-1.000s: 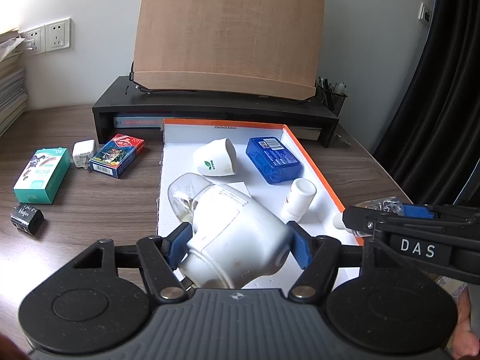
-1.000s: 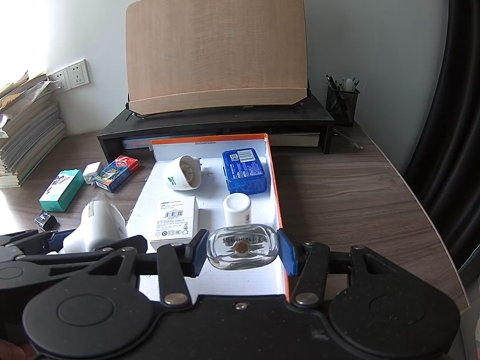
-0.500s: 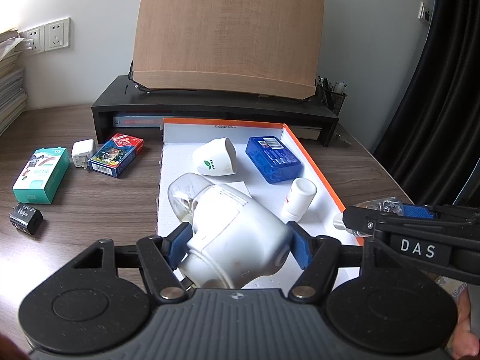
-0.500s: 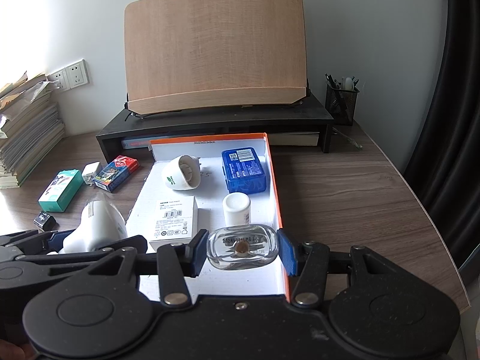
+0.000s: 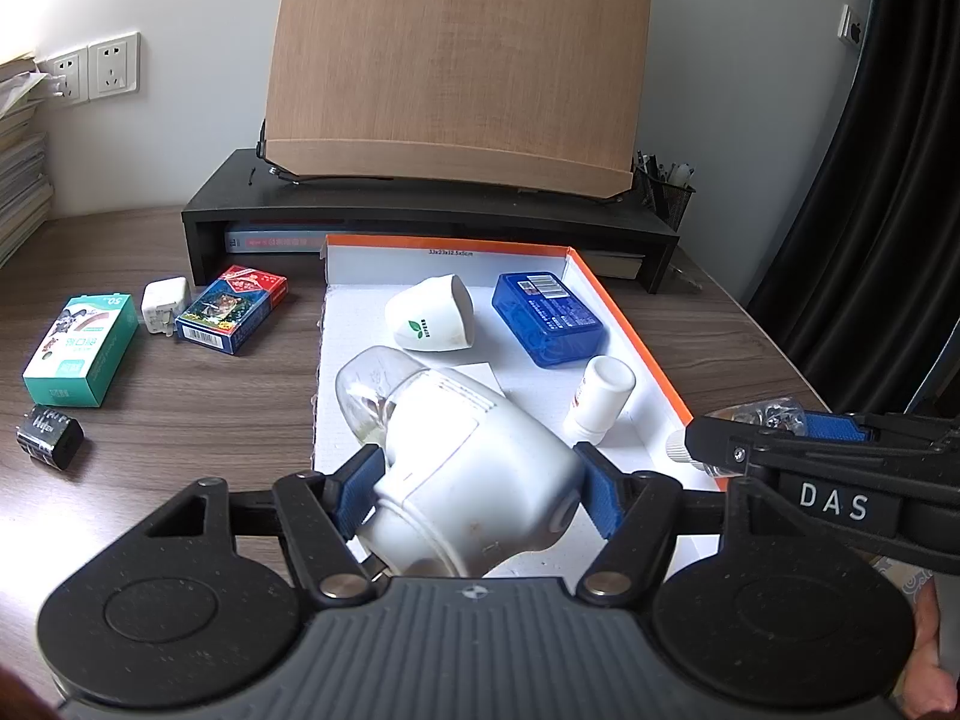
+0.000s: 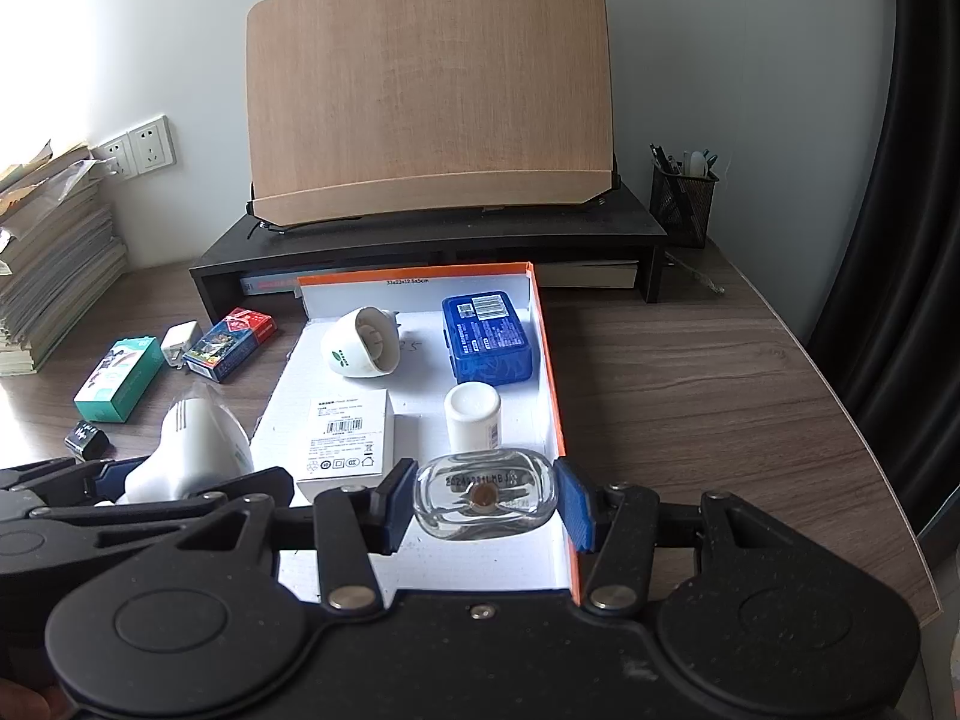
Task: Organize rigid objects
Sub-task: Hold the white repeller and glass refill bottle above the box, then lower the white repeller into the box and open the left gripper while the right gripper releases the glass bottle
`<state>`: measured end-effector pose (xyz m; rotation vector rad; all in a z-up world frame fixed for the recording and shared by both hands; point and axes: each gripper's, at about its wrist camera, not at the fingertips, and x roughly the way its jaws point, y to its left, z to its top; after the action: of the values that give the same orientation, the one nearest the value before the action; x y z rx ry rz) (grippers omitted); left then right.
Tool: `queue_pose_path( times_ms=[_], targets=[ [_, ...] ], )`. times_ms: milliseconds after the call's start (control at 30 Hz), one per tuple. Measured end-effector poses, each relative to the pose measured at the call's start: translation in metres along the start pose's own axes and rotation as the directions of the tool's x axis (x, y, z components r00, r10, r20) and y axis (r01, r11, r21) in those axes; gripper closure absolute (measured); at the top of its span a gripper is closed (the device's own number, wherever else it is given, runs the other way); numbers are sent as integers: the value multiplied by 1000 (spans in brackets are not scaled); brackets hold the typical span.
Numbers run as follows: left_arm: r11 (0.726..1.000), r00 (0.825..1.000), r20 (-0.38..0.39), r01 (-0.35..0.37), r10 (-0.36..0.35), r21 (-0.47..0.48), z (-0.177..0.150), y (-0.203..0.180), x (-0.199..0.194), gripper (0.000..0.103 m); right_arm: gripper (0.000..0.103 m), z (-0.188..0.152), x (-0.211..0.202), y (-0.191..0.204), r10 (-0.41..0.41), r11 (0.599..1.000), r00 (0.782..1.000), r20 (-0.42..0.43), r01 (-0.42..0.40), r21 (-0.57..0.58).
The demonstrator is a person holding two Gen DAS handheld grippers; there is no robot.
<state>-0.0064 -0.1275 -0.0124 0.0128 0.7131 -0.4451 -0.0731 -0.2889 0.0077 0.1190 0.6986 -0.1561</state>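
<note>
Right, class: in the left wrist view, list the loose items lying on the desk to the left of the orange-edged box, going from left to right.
Black battery → green-and-white carton → white charger plug → red-and-blue card box.

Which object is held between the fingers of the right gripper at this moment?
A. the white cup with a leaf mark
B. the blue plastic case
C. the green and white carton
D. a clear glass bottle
D: in the right wrist view the right gripper has its blue pads pressed on both sides of the clear glass bottle, above the near end of the orange-edged box, while the other three lie untouched.
</note>
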Motion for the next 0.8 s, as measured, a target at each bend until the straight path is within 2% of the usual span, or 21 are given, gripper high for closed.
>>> queue_pose_path(
  times_ms=[800],
  targets=[
    [1000, 1000, -14, 4, -4, 5, -2, -3, 5, 33, 43, -1, 4, -4, -9, 1000, 1000, -20, 10, 5]
  ],
)
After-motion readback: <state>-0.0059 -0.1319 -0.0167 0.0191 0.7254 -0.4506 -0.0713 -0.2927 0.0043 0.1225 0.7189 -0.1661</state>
